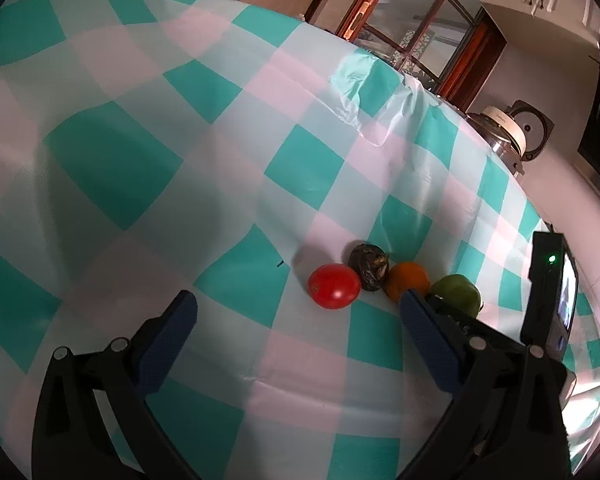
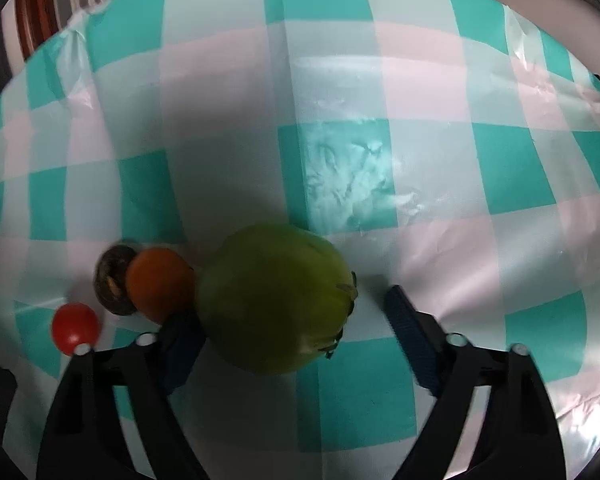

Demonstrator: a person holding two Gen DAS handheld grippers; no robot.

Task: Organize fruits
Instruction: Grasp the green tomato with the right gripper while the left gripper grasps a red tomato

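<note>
Spreading both tongs wide, our left gripper (image 1: pixel 298 314) and right gripper (image 2: pixel 290 314) hold nothing; the smooth green fruit (image 2: pixel 276 298) points its stem rightward.

the tablecloth (image 1: pixel 308 168) is a check of teal, pale mint and soft pink-white squares. on it sit a glossy red tomato (image 1: pixel 334 286), a dark brown-black fruit (image 1: pixel 368 266) flecked with tan, an orange fruit (image 1: pixel 406 278) and a yellow-green fruit (image 2: pixel 276 296) (its stem end shows darker green). the left gripper (image 1: pixel 296 316) and right gripper (image 2: pixel 296 320) are black, with dark blue ribbed pads (image 2: pixel 410 330).
</note>
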